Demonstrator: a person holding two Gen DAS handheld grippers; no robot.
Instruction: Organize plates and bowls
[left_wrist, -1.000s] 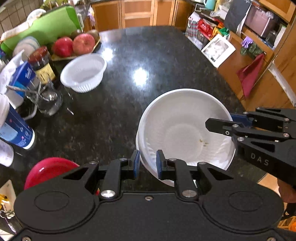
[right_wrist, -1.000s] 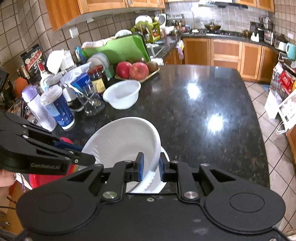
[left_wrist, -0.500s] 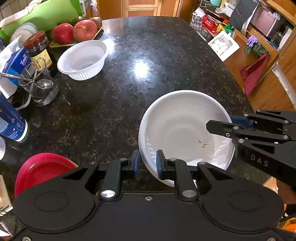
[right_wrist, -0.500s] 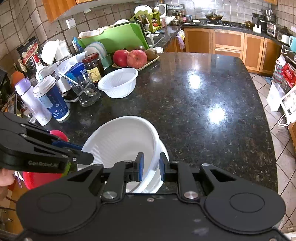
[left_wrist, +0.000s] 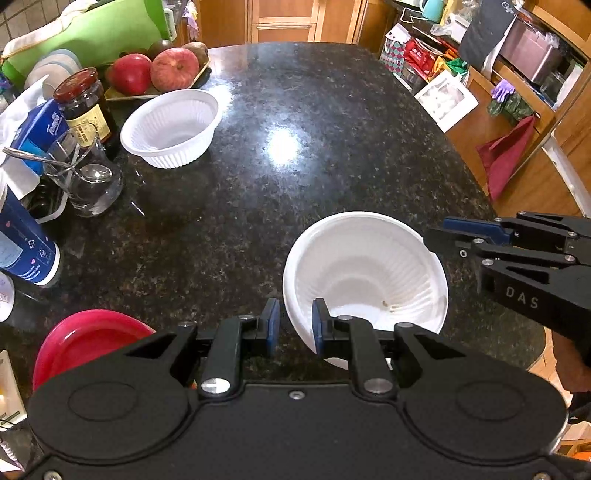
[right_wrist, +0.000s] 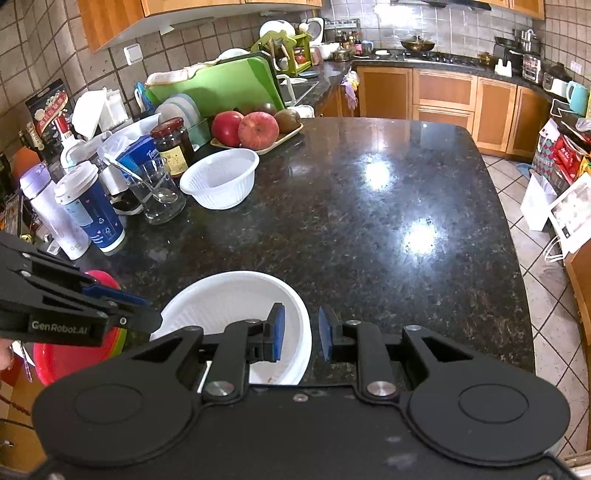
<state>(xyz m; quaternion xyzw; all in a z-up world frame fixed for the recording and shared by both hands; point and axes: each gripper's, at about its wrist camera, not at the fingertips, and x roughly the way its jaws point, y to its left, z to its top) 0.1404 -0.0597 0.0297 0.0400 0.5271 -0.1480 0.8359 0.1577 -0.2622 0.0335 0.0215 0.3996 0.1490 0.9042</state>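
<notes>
Left gripper (left_wrist: 292, 325) – jaws apart, straddling near rim of big bowl (left_wrist: 364, 280). Right gripper (right_wrist: 299, 334) – jaws apart, straddling opposite rim. Bowl on counter (left_wrist: 295, 110), between both. Small bowl (left_wrist: 171, 127) far ahead-left; left gripper nearer.

Red plate (left_wrist: 85, 343) partly behind tongs

A lived-in home kitchen is being shown. A black granite counter (right_wrist: 369, 206) is being crowded along its left edge by a fruit tray (right_wrist: 258, 142), a jar (right_wrist: 173, 146) and a green cutting board (right_wrist: 218, 88); behind it, wooden cabinets (right_wrist: 443, 96) and a gas stove (right_wrist: 436, 55) are being seen.
</notes>
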